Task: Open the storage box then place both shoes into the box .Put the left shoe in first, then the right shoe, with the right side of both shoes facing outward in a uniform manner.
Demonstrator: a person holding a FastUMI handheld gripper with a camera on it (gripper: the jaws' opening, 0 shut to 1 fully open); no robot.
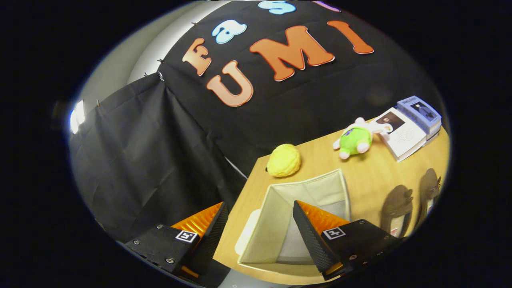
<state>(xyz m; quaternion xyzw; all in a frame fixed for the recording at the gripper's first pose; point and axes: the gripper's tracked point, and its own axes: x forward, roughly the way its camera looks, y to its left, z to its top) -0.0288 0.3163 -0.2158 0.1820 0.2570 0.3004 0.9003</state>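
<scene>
Cream fabric storage box (304, 200): lid off, jaws spread wide and empty above it; pair of dark shoes (412, 206) beside box; approach left shoe squarely.

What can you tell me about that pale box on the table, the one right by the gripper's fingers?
The storage box looks like soft cream fabric with stiff flat walls and folded seams. It is open, with nothing visible inside, and its mouth faces the gripper, whose fingers are spread apart. It sits on the wooden table near the edge. A yellow round toy lies just beyond it, apart from it. One finger overlaps its front rim.
</scene>
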